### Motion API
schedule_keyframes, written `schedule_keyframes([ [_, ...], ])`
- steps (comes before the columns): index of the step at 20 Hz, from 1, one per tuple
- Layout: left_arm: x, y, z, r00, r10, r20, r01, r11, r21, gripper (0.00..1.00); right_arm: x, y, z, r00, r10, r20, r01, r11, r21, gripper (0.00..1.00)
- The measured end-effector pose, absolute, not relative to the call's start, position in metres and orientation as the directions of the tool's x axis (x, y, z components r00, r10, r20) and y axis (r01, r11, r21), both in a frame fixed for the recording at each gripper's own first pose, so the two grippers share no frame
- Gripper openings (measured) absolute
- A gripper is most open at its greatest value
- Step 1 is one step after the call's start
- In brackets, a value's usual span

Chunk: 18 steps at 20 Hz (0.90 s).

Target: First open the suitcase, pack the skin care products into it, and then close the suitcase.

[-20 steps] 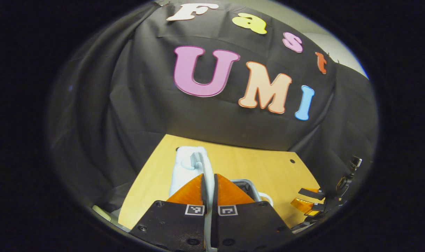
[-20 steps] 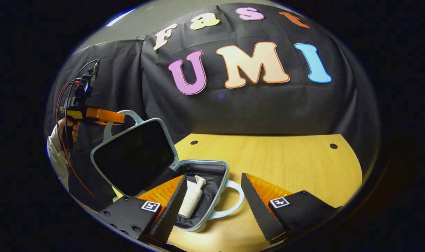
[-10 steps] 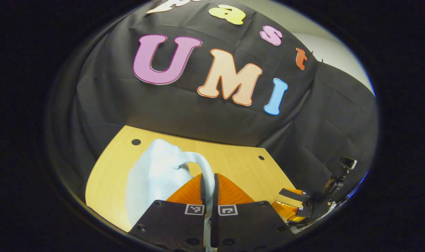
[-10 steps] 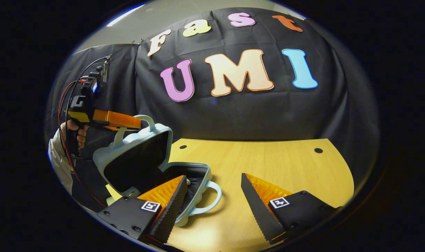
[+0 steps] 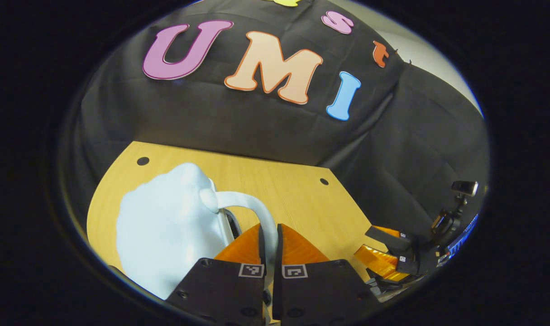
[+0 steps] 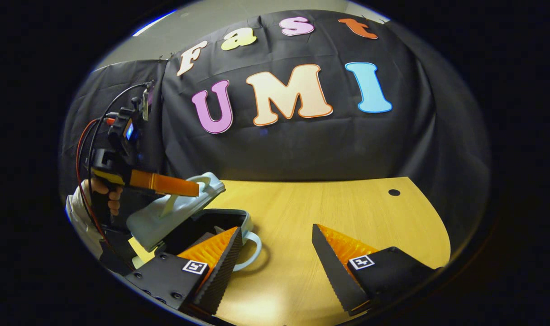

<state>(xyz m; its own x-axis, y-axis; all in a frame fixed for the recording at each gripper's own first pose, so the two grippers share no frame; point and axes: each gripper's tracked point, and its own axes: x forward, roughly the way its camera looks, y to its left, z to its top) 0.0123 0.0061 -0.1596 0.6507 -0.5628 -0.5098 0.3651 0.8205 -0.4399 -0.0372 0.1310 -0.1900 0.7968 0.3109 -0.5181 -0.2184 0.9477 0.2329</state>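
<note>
Pinching lid handle (image 5: 256, 213), left gripper (image 5: 269, 235) fingers; right gripper (image 6: 275, 253) fingers spread

text: none legible | square coded tags (image 5: 251, 270) on fingers

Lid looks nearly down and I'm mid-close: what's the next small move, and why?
Probably keep lowering the lid with the left gripper, which is clamped on the lid handle. A gap remains above the suitcase base. The right gripper hangs open, clear of it.
</note>
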Motion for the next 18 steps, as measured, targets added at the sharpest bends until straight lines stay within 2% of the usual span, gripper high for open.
schedule_keyframes([
  [8, -0.011, -0.040, -0.243, 0.548, -0.538, -0.640, 0.365, 0.843, -0.396, 0.00, -0.042, 0.090, -0.195, 0.796, 0.273, -0.540, -0.187, 0.960, 0.210, 0.97],
  [12, -0.018, -0.053, -0.286, 0.512, -0.492, -0.704, 0.340, 0.869, -0.360, 0.05, -0.042, 0.070, -0.197, 0.797, 0.257, -0.546, -0.169, 0.964, 0.207, 0.97],
  [14, -0.020, -0.058, -0.288, 0.532, -0.467, -0.706, 0.322, 0.883, -0.341, 0.10, -0.038, 0.063, -0.194, 0.805, 0.247, -0.540, -0.159, 0.966, 0.205, 0.97],
  [15, -0.020, -0.068, -0.279, 0.553, -0.476, -0.684, 0.322, 0.879, -0.351, 0.16, -0.036, 0.060, -0.192, 0.812, 0.241, -0.532, -0.153, 0.967, 0.204, 0.97],
  [18, -0.025, -0.080, -0.248, 0.672, -0.448, -0.589, 0.330, 0.894, -0.304, 0.93, -0.023, 0.054, -0.176, 0.848, 0.210, -0.487, -0.127, 0.972, 0.199, 0.98],
])
